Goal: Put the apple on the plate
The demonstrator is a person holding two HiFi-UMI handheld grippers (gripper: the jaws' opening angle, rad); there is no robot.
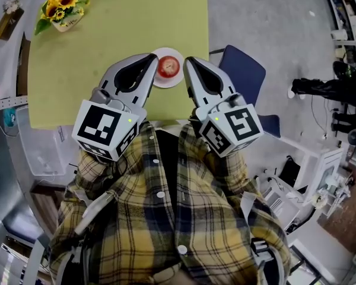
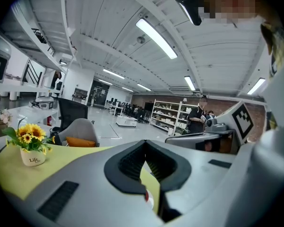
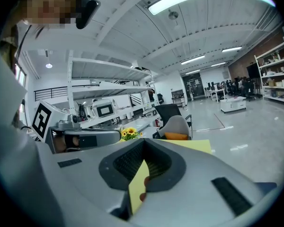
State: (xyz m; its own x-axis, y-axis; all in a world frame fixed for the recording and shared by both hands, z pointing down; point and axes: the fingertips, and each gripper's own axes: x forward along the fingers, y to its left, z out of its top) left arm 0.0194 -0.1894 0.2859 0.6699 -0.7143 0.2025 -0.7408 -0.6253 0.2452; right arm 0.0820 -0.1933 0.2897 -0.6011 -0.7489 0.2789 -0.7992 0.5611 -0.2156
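Observation:
A red apple (image 1: 168, 66) rests on a small white plate (image 1: 166, 84) at the near edge of the green table (image 1: 107, 52). My left gripper (image 1: 151, 57) sits just left of the plate and my right gripper (image 1: 188, 60) just right of it, both shut with nothing between their jaws. Neither touches the apple. In the left gripper view the jaws of the left gripper (image 2: 145, 142) meet at the tips, and a red sliver of the apple (image 2: 146, 196) shows low in the gap. In the right gripper view the right gripper (image 3: 143, 141) is likewise shut, with the apple (image 3: 145, 182) peeking below.
A pot of sunflowers (image 1: 62, 9) stands at the table's far left corner. A blue chair (image 1: 243, 70) is right of the table. A grey chair (image 2: 80, 129) stands beyond the table's far side. Shelving and desks fill the room behind.

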